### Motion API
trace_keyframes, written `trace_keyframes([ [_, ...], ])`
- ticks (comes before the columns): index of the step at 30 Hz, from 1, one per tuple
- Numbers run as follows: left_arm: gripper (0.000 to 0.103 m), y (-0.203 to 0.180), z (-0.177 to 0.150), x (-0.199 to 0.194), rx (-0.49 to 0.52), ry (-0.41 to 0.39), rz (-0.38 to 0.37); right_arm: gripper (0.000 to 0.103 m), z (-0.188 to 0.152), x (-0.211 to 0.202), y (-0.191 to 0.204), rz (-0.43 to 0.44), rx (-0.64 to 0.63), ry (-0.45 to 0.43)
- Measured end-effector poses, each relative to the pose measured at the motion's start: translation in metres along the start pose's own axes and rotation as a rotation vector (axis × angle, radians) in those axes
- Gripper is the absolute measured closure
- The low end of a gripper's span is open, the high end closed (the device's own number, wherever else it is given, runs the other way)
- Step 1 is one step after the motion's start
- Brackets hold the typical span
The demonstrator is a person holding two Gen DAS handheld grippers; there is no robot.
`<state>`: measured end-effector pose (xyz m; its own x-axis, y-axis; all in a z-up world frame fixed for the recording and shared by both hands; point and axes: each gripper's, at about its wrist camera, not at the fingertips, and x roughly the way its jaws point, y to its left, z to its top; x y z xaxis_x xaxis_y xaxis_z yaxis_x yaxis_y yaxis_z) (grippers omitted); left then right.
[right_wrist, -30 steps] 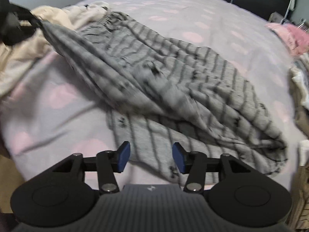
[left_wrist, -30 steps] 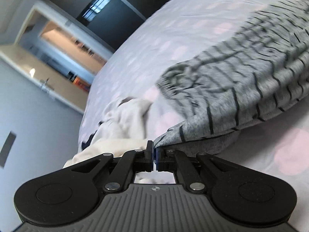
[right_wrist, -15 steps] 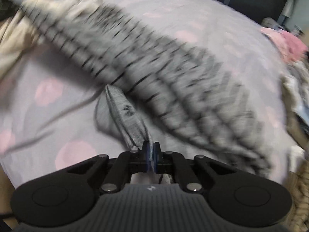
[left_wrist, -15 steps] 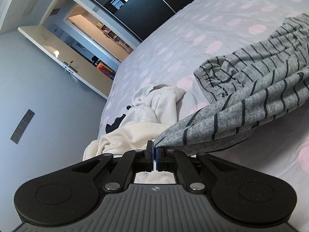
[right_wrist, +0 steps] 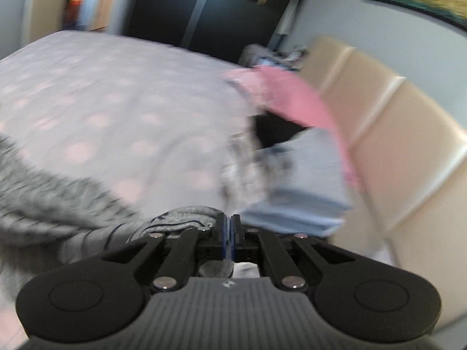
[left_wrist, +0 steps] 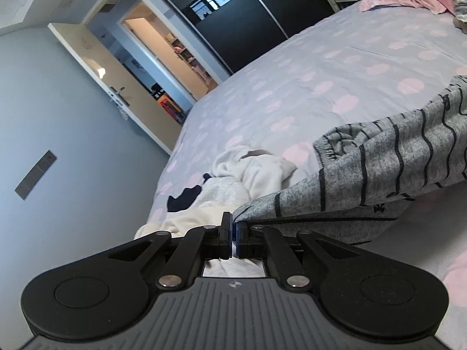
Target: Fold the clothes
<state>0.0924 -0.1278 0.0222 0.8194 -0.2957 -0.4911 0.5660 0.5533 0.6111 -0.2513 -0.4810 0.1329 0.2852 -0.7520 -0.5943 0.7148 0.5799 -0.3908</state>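
A grey garment with thin black stripes [left_wrist: 394,157] hangs stretched above the dotted bedsheet [left_wrist: 321,67]. My left gripper [left_wrist: 232,223] is shut on one corner of it, and the cloth runs off to the right and upward. In the blurred right wrist view my right gripper [right_wrist: 228,224] is shut on another edge of the same striped garment [right_wrist: 181,218], which trails away to the lower left. Neither gripper shows in the other's view.
A cream and white heap of clothes [left_wrist: 233,186] with a dark piece lies left of the garment on the bed. Pink clothing [right_wrist: 292,99] and a folded light blue stack [right_wrist: 306,186] sit by the padded beige headboard [right_wrist: 394,145]. Dark wardrobe doors [left_wrist: 248,14] stand beyond the bed.
My right gripper closed on the striped garment's edge and swung up fast, so its view turned from the bed to the headboard. My left gripper rose a little, still pinching its corner.
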Motion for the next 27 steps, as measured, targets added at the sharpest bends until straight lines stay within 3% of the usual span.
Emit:
trace_keyframes([
  [7, 0.102, 0.005, 0.002, 0.009, -0.019, 0.026, 0.035, 0.103, 0.026, 0.026, -0.087, -0.385, 0.126, 0.002],
  [11, 0.102, 0.0, 0.0, 0.009, 0.004, 0.036, -0.022, 0.103, 0.025, 0.044, -0.131, -0.557, 0.15, 0.05],
  [16, 0.103, -0.027, -0.007, 0.011, 0.137, 0.039, 0.009, 0.103, -0.018, 0.058, -0.123, -0.403, 0.14, 0.138],
  [27, 0.102, -0.035, -0.016, 0.018, 0.157, 0.078, 0.008, 0.098, -0.116, 0.069, -0.019, 0.071, 0.151, 0.317],
])
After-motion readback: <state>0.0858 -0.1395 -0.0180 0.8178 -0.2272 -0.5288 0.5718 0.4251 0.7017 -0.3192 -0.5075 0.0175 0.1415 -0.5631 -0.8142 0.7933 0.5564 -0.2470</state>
